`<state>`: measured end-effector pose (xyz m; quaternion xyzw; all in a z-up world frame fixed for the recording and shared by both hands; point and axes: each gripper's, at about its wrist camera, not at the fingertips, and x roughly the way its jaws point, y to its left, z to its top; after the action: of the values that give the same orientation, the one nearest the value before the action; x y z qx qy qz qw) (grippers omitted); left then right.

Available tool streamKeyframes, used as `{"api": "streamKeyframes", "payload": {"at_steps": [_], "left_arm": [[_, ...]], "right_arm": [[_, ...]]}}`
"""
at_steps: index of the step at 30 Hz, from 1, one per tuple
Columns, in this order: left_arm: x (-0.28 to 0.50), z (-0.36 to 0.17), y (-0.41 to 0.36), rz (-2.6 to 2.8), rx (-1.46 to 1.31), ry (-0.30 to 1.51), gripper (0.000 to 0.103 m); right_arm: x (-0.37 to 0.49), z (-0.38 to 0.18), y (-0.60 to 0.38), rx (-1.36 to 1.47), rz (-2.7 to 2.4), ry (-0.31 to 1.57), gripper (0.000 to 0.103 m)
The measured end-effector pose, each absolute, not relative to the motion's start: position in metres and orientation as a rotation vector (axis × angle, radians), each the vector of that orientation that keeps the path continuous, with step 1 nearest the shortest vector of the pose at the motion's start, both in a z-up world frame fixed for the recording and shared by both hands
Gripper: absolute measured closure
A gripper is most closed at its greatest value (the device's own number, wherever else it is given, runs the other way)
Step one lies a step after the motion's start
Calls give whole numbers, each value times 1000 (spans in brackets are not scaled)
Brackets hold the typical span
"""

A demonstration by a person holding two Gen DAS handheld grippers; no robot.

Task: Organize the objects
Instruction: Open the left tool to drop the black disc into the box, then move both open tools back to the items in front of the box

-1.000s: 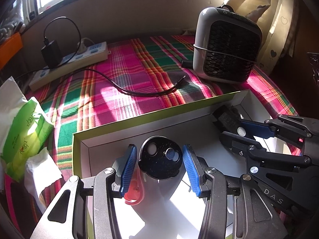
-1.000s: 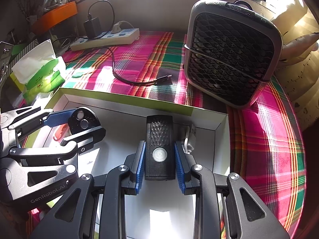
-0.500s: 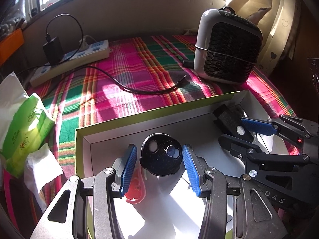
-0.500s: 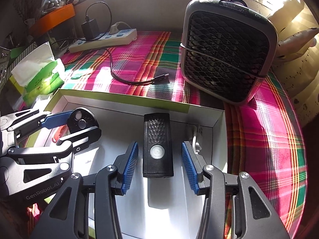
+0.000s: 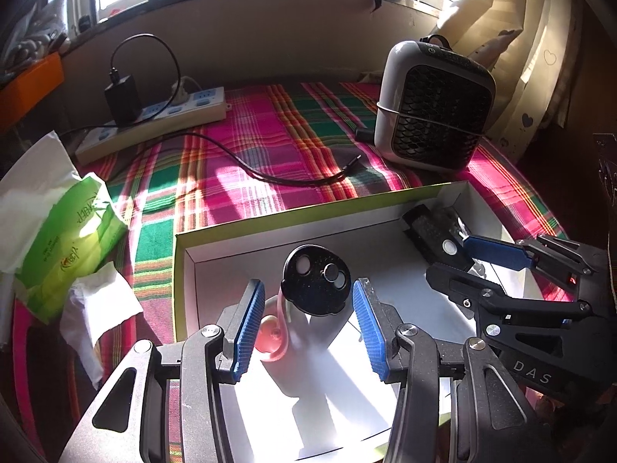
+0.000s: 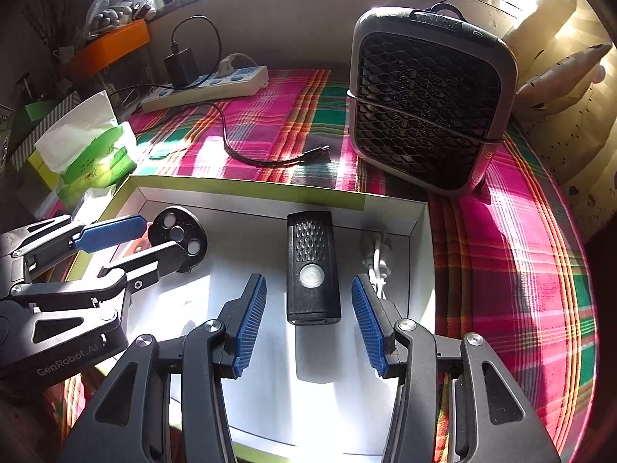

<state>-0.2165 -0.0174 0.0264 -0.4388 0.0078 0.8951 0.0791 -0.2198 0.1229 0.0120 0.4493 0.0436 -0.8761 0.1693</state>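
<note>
A shallow white box with a green rim [image 5: 270,218] [image 6: 246,187] lies on the plaid cloth. In it lie a round black disc with lenses [image 5: 316,284] [image 6: 178,236] on a pink piece [image 5: 272,337], a black rectangular device with a round button [image 6: 313,266] [image 5: 434,233], and a small white cable [image 6: 376,260]. My left gripper [image 5: 306,328] is open with its pads either side of the disc, apart from it. My right gripper [image 6: 308,322] is open with the black device between its pads, not touching.
A grey desk fan [image 5: 434,104] [image 6: 428,115] stands behind the box at the right. A black cable [image 5: 270,173] lies across the cloth from a power strip with charger [image 5: 154,115] at the back left. A green tissue pack [image 5: 69,239] sits left of the box.
My right gripper has opened and let go of the black device, which now lies in the box. Both grippers have drawn back a little. The left gripper stays open around the disc.
</note>
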Motion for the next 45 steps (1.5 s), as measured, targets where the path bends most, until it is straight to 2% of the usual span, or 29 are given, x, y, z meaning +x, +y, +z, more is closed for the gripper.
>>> {"api": "streamKeyframes", "payload": {"at_steps": [20,36,45], "left_arm": [[-154,48,-26,2736,-1195,-39,57],[-116,39,-45,2701,-1175,-172,57],[-101,31,-51,2671,-1188,-178,57]], "right_arm": [[-158,43,135,1114,-2567,58,55],[-106,50,155,1044,-2598,38,55],[-86,40,160,1053,-2601,71,55]]}}
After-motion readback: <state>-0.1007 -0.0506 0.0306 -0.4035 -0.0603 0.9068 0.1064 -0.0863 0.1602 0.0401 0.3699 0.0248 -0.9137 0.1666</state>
